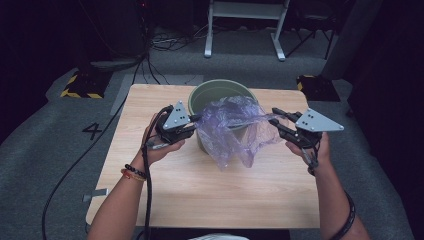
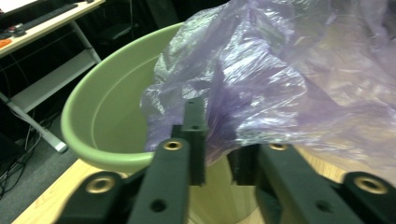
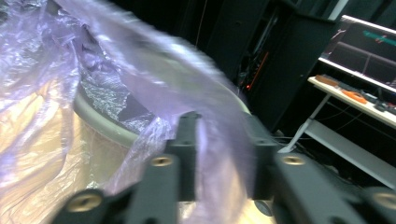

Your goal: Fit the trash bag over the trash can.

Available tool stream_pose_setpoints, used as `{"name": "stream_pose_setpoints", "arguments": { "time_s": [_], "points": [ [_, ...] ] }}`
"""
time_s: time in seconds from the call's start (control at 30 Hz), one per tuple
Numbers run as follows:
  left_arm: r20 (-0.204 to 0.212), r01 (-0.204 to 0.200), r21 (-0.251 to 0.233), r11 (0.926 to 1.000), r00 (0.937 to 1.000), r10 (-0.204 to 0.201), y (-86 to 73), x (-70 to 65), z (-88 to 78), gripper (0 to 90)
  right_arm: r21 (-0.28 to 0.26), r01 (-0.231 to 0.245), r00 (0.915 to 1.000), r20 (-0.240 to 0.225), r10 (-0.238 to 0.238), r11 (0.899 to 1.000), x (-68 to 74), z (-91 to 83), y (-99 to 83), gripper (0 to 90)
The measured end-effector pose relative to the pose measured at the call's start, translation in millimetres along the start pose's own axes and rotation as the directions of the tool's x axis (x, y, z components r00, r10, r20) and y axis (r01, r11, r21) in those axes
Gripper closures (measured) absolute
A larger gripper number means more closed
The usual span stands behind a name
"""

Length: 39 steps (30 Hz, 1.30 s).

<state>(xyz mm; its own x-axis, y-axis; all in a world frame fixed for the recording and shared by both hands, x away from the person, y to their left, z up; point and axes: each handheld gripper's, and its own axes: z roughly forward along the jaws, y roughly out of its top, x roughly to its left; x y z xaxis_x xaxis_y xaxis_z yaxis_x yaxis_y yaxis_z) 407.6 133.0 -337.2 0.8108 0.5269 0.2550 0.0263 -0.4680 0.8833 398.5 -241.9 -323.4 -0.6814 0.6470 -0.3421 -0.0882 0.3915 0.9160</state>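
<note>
Stretching a purple plastic bag (image 1: 235, 127) over the rim of a green bin (image 1: 212, 90) on the wooden table (image 1: 200, 190), left gripper (image 1: 196, 120) and right gripper (image 1: 274, 121) each pinching an edge of the film between near-closed jaws.

Bag (image 1: 235, 127): thin purple plastic film, translucent, crinkled, glossy.
Bin (image 1: 215, 90): green plastic, smooth, matt.
Table (image 1: 200, 190): pale wood-grain, smooth.
Gripper plate (image 1: 176, 117): grey, matt.
Floor (image 1: 50, 130): grey carpet, rough.
</note>
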Motion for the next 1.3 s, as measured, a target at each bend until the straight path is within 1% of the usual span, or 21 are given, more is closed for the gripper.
{"name": "stream_pose_setpoints", "arguments": {
  "time_s": [0.03, 0.07, 0.1, 0.13, 0.17, 0.23, 0.27, 0.3, 0.43, 0.5, 0.67, 0.8, 0.93, 1.03, 1.1, 1.13, 1.2, 1.23, 1.3],
  "points": [
    [-0.003, 0.006, -0.006, 1.0000, 1.0000, -0.006, -0.5, 0.5, -2.3, 70.8, 0.004, 0.000, 1.0000, -0.005, 0.000, 1.000, 0.1, 2.1, 0.8, 79.1],
    [-0.010, 0.011, -0.012, 0.9999, 0.9999, -0.011, -0.6, 0.5, -4.3, 65.0, 0.011, 0.005, 0.9999, -0.014, -0.004, 1.000, 0.1, 5.3, 2.1, 82.5],
    [-0.020, 0.012, -0.015, 0.9998, 0.9997, -0.012, -0.7, 0.4, -6.0, 60.4, 0.016, 0.006, 0.9999, -0.014, -0.006, 1.000, 0.2, 7.6, 3.3, 84.6],
    [-0.040, 0.024, -0.024, 0.9994, 0.9989, -0.025, -1.1, -0.2, -9.1, 53.9, 0.020, 0.005, 0.9999, -0.015, -0.005, 1.000, 0.4, 9.2, 4.2, 86.3],
    [-0.045, 0.030, -0.030, 0.9991, 0.9985, -0.031, -1.7, -0.4, -11.9, 46.0, 0.026, 0.006, 0.9998, -0.019, -0.006, 1.000, 0.6, 11.7, 5.7, 87.3],
    [-0.053, 0.043, -0.039, 0.9983, 0.9976, -0.045, -3.7, -0.9, -16.5, 38.1, 0.034, 0.005, 0.9998, -0.019, -0.005, 0.999, 1.4, 14.8, 7.5, 88.7],
    [-0.048, 0.053, -0.037, 0.9979, 0.9973, -0.055, -4.8, -0.9, -18.3, 33.0, 0.038, 0.007, 0.9998, -0.021, -0.006, 0.999, 1.7, 16.3, 8.2, 88.8],
    [-0.039, 0.063, -0.035, 0.9974, 0.9971, -0.065, -6.3, -1.0, -19.8, 30.1, 0.041, 0.010, 0.9997, -0.025, -0.009, 0.999, 2.1, 17.6, 8.6, 89.0],
    [-0.030, 0.080, -0.036, 0.9962, 0.9963, -0.081, -12.3, -5.0, -25.9, 22.6, 0.051, 0.012, 0.9996, -0.025, -0.010, 0.999, 3.4, 21.0, 9.6, 89.2],
    [-0.011, 0.092, -0.033, 0.9952, 0.9957, -0.092, -16.1, -9.3, -29.1, 18.4, 0.056, 0.010, 0.9997, -0.024, -0.008, 0.998, 4.1, 21.9, 10.2, 89.3],
    [0.019, 0.090, -0.049, 0.9947, 0.9958, -0.089, -23.7, -23.9, -37.9, 16.2, 0.062, 0.014, 0.9997, -0.022, -0.012, 0.998, 5.5, 23.5, 11.4, 89.3],
    [0.044, 0.088, -0.065, 0.9939, 0.9954, -0.085, -29.1, -40.1, -45.5, 16.1, 0.067, 0.013, 0.9996, -0.024, -0.011, 0.998, 5.9, 24.4, 10.5, 89.3],
    [0.068, 0.050, -0.056, 0.9971, 0.9966, -0.047, -31.0, -59.2, -48.0, 15.7, 0.078, 0.016, 0.9997, -0.021, -0.014, 0.997, 6.6, 25.4, 10.6, 89.3],
    [0.089, 0.034, -0.054, 0.9980, 0.9956, -0.030, -32.8, -71.1, -51.5, 15.7, 0.086, 0.020, 0.9997, -0.015, -0.018, 0.996, 7.4, 26.6, 10.9, 89.5],
    [0.098, 0.052, -0.072, 0.9960, 0.9941, -0.045, -36.6, -79.0, -54.5, 15.6, 0.087, 0.020, 0.9997, -0.018, -0.018, 0.996, 7.8, 27.1, 10.9, 89.5],
    [0.103, 0.044, -0.065, 0.9969, 0.9940, -0.037, -38.4, -84.3, -54.4, 15.6, 0.089, 0.021, 0.9997, -0.018, -0.020, 0.996, 8.0, 27.4, 10.6, 89.5],
    [0.107, 0.023, -0.050, 0.9985, 0.9941, -0.018, -39.5, -90.4, -53.2, 15.6, 0.095, 0.019, 0.9997, -0.017, -0.018, 0.995, 8.0, 28.0, 9.9, 89.5],
    [0.113, 0.019, -0.048, 0.9986, 0.9935, -0.014, -40.0, -94.2, -51.9, 15.5, 0.095, 0.019, 0.9997, -0.018, -0.017, 0.995, 7.8, 28.4, 9.5, 89.5],
    [0.099, 0.012, -0.042, 0.9990, 0.9951, -0.008, -39.4, -100.8, -47.8, 15.0, 0.096, 0.016, 0.9997, -0.019, -0.014, 0.995, 7.8, 28.9, 9.0, 89.5]
  ]
}}
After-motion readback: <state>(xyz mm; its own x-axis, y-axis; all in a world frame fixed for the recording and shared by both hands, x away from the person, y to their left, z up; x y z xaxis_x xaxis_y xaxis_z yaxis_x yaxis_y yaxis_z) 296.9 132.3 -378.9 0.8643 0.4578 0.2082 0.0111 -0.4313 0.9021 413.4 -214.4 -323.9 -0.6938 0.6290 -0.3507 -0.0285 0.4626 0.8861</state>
